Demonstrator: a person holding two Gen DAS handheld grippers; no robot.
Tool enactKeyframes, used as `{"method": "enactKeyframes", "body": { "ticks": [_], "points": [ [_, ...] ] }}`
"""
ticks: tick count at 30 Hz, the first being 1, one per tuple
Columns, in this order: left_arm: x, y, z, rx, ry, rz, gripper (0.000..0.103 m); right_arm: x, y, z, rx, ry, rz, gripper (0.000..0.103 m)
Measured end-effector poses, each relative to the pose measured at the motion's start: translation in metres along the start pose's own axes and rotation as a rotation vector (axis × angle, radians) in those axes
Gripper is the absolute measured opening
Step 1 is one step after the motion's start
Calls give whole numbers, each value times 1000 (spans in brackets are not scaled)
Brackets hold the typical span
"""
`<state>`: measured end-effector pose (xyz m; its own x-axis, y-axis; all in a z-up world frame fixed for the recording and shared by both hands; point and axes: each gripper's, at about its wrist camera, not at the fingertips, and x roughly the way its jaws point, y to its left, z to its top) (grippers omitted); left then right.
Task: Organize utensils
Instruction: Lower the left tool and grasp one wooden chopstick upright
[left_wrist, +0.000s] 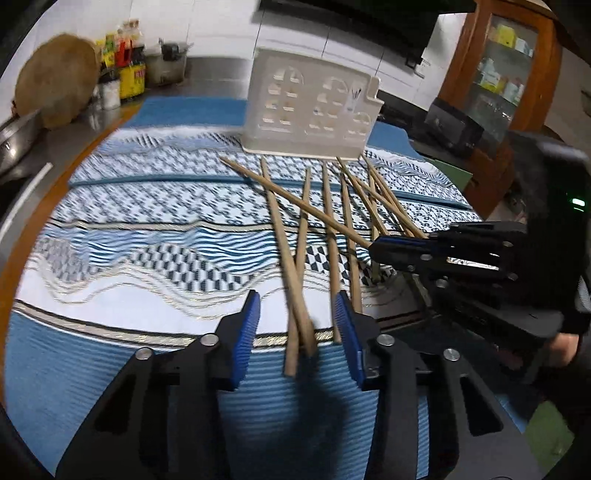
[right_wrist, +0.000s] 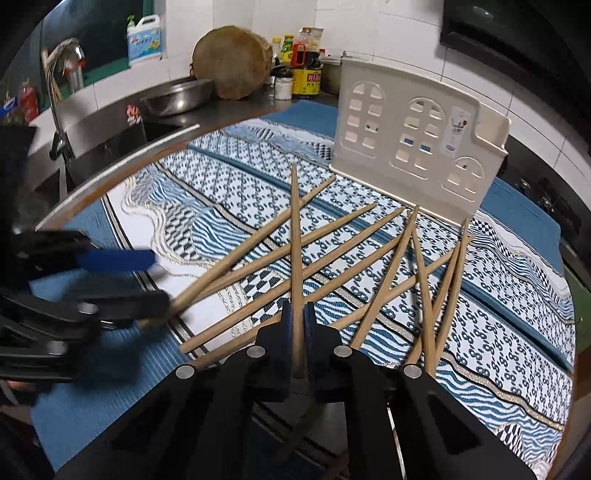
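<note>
- Before the holder, on the worktop: chopsticks lie scattered and crossed; none visibly stored.
- Right gripper: fingers clamped on one chopstick.
- Left gripper: fingers narrowed around two chopstick ends, apparently not pressing.
- Remaining, by estimate: nearly all sorting.

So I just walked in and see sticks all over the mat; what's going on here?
A person is sorting wooden chopsticks scattered on a patterned blue mat into a cream utensil holder, which stands at the back. The right gripper has its jaws shut on one chopstick. The left gripper straddles the near ends of two chopsticks, its pads not yet pressing on them. Nothing shows in the holder yet.
</note>
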<state>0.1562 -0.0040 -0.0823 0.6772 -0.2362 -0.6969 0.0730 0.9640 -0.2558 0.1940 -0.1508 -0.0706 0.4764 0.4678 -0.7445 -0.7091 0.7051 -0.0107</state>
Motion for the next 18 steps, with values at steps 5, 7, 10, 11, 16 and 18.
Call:
{"method": "enactKeyframes", "body": {
  "ticks": [5, 7, 10, 11, 16, 18],
  "points": [
    [15, 1, -1, -2, 53, -1, 24, -11, 3, -1, 6, -26, 6, 7],
    [15, 2, -2, -4, 52, -2, 17, -15, 2, -1, 16, -34, 13, 7],
    [13, 6, -3, -15, 53, -26, 10, -19, 2, -3, 30, -42, 19, 7],
    [12, 7, -4, -13, 53, -27, 10, -20, 3, -3, 31, -44, 17, 7],
    [7, 22, -3, -41, 61, -54, 8, -25, 4, -6, 40, -50, 18, 7],
    [8, 26, -2, -32, 64, -9, 6, -27, 3, -7, 51, -51, 16, 7]
  ]
}}
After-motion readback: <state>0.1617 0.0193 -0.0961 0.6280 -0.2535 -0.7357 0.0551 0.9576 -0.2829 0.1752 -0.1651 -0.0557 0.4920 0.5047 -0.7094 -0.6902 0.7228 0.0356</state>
